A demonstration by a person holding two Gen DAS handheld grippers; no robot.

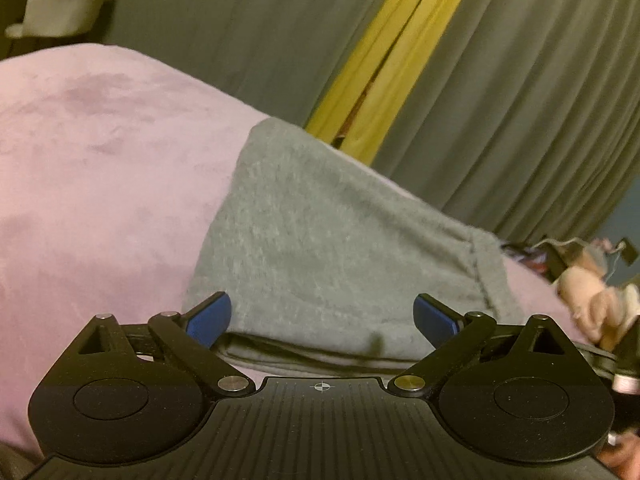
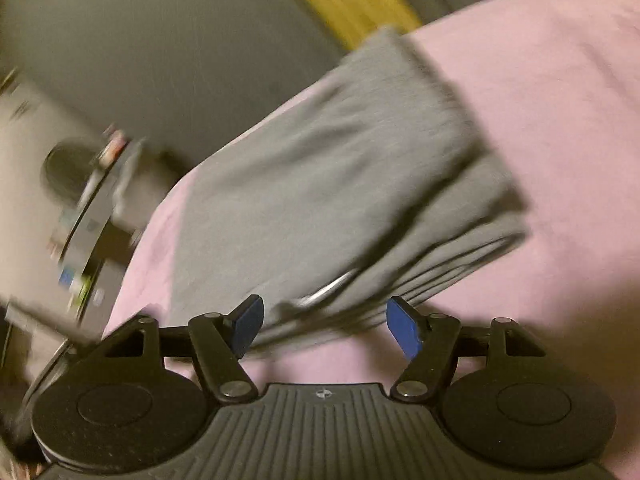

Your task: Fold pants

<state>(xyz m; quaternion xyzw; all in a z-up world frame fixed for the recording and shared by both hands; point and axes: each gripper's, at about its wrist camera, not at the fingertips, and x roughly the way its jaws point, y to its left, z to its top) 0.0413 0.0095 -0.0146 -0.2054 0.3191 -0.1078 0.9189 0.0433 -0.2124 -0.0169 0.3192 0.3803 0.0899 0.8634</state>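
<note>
Left wrist view: left gripper [image 1: 322, 318] spread wide, empty, just before folded gray sweatpants [image 1: 332, 236] lying on pink blanket [image 1: 100, 160]. Right gripper [image 2: 324, 326] likewise released; sweatpants stacked in layers, blurred.

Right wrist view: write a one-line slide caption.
Open right gripper poised at the layered edge of folded gray pants lying on a pink blanket.

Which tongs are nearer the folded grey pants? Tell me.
Hard to call; perhaps the left. The left tongs sit open at the pants' folded edge; the right tongs are open just short of theirs.
</note>
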